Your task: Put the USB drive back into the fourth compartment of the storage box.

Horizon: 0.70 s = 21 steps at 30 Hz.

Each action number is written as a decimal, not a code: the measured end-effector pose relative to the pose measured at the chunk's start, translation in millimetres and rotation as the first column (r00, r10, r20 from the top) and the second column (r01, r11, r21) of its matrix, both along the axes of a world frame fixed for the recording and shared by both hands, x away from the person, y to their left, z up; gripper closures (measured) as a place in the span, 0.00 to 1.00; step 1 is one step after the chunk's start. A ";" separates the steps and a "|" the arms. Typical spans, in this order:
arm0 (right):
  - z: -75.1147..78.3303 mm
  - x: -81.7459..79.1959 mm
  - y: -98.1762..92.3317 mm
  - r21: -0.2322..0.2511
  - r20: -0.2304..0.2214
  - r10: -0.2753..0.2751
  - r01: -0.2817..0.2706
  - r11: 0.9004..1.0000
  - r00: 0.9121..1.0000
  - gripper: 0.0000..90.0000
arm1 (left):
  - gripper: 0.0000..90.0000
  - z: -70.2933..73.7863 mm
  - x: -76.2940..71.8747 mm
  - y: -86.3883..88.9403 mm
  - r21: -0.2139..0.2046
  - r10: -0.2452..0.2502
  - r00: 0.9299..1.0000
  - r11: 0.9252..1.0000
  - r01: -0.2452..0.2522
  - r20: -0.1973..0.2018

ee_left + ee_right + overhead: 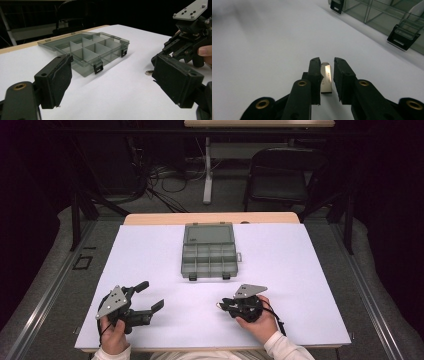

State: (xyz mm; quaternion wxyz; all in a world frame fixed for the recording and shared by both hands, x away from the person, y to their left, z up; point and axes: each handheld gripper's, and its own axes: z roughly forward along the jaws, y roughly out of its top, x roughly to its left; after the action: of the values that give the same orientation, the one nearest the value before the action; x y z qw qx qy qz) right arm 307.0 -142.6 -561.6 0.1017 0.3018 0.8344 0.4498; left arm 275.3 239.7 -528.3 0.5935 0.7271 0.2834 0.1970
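Observation:
A small silver USB stick [326, 80] lies flat on the white table sheet [300, 270]. My right gripper [327, 65] is shut on it, one black jaw on each long side. From above, the right gripper [226, 306] sits low at the front right and points left, with the stick's tip [219, 306] poking out. The stick's end [149, 72] also shows in the left gripper view, under the right gripper [162, 53]. My left gripper [150, 296] rests at the front left, open and holding nothing; its pads [61, 82] stand wide apart.
A smoky clear compartment box [209, 257] stands at the table's middle back, its lid [208, 234] folded open away from me and its black latches [403, 37] facing me. Its cells look bare. A folding chair [280, 175] stands beyond the table.

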 end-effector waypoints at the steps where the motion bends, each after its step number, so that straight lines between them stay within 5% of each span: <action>1: -0.5 0.1 0.4 0.001 0.001 0.001 -0.001 1.000 1.000 0.84 | 0.17 -0.2 0.2 -0.3 -0.001 0.001 1.000 1.000 -0.001 0.001; 21: -6.7 1.7 6.9 -0.033 0.009 0.006 -0.006 0.999 1.000 0.80 | 0.17 -1.7 1.8 0.6 0.012 0.010 1.000 1.000 -0.010 -0.017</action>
State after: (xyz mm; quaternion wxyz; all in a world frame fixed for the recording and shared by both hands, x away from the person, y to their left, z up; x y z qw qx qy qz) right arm 308.7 -135.7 -568.3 0.1090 0.2957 0.8422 0.4375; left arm 277.0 240.4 -530.0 0.5858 0.7308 0.2909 0.1952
